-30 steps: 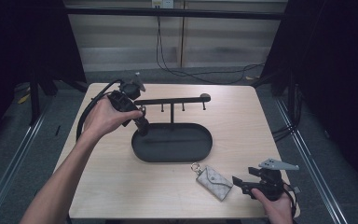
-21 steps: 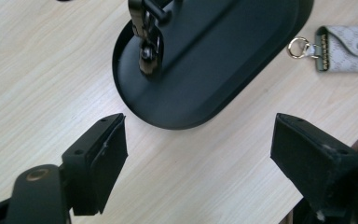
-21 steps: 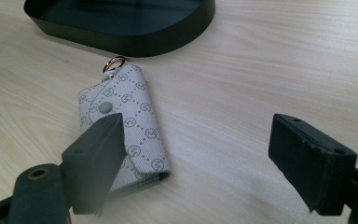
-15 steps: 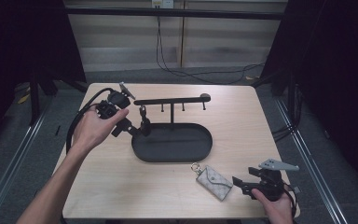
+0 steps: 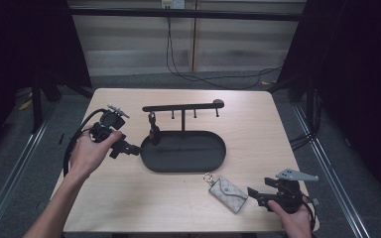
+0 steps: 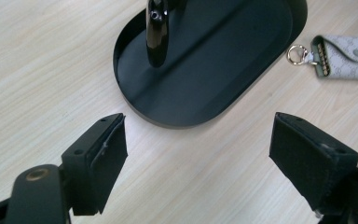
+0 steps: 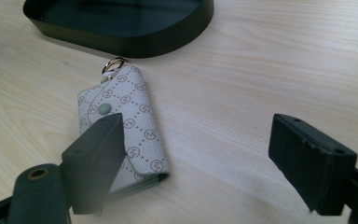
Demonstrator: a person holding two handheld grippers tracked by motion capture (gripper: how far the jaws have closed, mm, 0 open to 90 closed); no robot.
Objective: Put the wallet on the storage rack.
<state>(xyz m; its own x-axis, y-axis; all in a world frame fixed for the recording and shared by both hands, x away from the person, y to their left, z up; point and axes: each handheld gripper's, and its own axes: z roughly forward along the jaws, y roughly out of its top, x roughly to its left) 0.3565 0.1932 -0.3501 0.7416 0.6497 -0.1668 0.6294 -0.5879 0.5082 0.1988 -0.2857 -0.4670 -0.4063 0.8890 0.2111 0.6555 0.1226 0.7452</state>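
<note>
Nearby, key pouch [image 5: 227,193] lies clear of tray rim [image 5: 151,165].

Left gripper [image 5: 129,148]: at the table's [image 5: 129,208] left side, jaws spread wide, fingers pointing at the tray's [image 5: 213,161] left end.
Tray: just ahead of the left fingers [image 6: 100,151], mid-table.
Key holder post [image 6: 156,32]: standing in the tray, beyond the left fingers.
Hook bar [image 5: 181,106]: above the tray's far side.
Right gripper [image 5: 255,194]: near the table's front right corner, jaws spread.
Key pouch [image 7: 121,126]: lying flat just ahead of the right fingers, partly behind one of them in the right gripper view, its ring [image 7: 113,64] toward the tray.
</note>
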